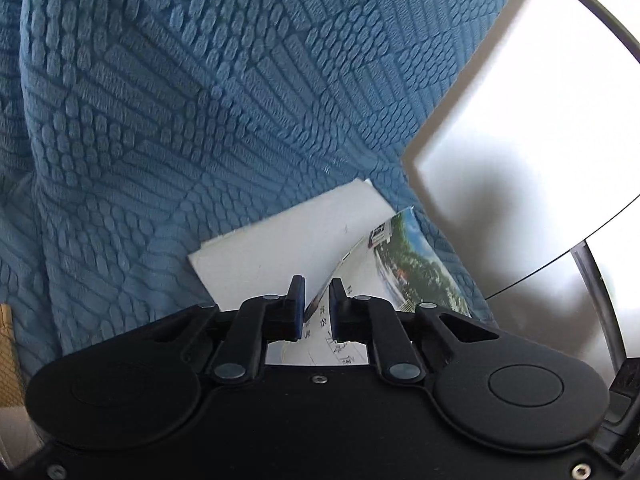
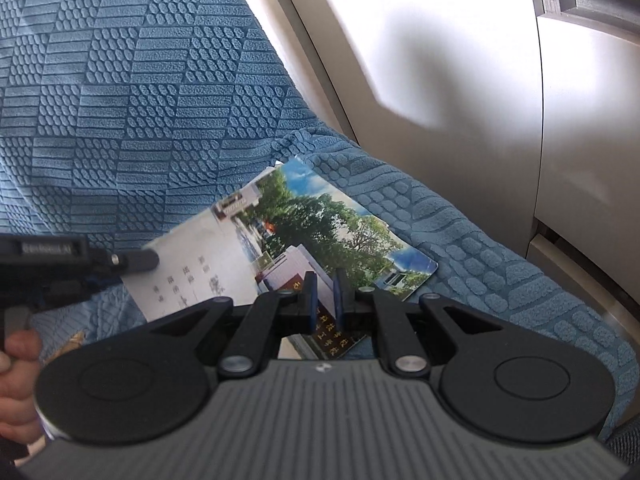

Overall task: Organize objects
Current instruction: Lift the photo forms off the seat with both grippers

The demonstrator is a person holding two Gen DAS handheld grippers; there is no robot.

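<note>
A thin booklet (image 2: pixel 320 220) with a photo of trees and buildings on its cover lies on a blue textured blanket (image 2: pixel 120 100). My left gripper (image 1: pixel 318 300) is shut on the edge of the cover (image 1: pixel 416 264), which stands lifted off the white inner page (image 1: pixel 280 252). In the right wrist view the left gripper (image 2: pixel 132 260) reaches in from the left at the booklet's white side. My right gripper (image 2: pixel 324 300) is shut, with its tips over the booklet's near edge. I see nothing pinched between its pads.
The blanket (image 1: pixel 160 120) rises behind the booklet like a draped backrest. Pale, glossy furniture panels (image 2: pixel 440 60) stand close on the right, also in the left wrist view (image 1: pixel 520 140). A person's hand (image 2: pixel 16 380) holds the left gripper's handle.
</note>
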